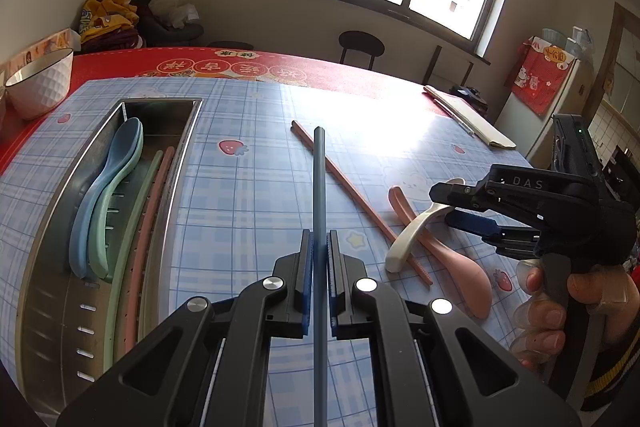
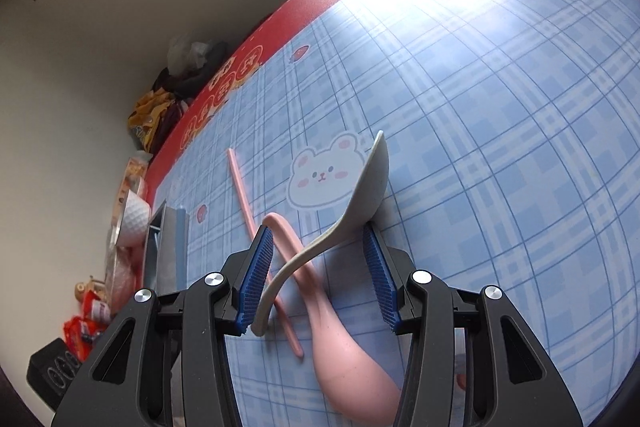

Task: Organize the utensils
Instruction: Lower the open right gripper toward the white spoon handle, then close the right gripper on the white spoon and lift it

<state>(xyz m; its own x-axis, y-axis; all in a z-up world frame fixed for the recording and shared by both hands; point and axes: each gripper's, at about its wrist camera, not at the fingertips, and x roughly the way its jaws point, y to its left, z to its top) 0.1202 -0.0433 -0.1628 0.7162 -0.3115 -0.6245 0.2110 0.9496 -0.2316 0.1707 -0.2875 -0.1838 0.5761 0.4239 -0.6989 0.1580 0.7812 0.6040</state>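
The long, shallow stainless-steel tray (image 1: pixel 176 163) with slotted perforations along its floor sat on the left of the surface (image 1: pixel 248 195), which was covered in a glossy blue plaid cloth printed with strawberries and bears. Inside the tray lay a smooth blue plastic spoon (image 1: pixel 105 187) nested against a mint-green plastic spoon (image 1: pixel 120 199), and beside them a slim green chopstick (image 1: pixel 132 251) and a slim pink chopstick (image 1: pixel 150 227), all lengthwise.

Your left tongs (image 1: pixel 320 259) were pinched tight on a thin blue chopstick (image 1: pixel 319 187), its matte shaft standing straight out between the ribbed blue pads, just right of the tray.

Your right tongs (image 2: pixel 318 251) stood half open, lowered over the loose pile: a cream-white plastic spoon (image 2: pixel 352 199) with a curved handle passed between the pads, and you could not tell whether either pad pressed on it. Under it lay a rounded pink plastic spoon (image 2: pixel 344 359) and a second pink chopstick (image 2: pixel 242 187), crossing each other on the cloth.

A white ceramic bowl (image 1: pixel 40 83) with a quilted, diamond-embossed wall stood at the far left, on the red cloth beyond the plaid.
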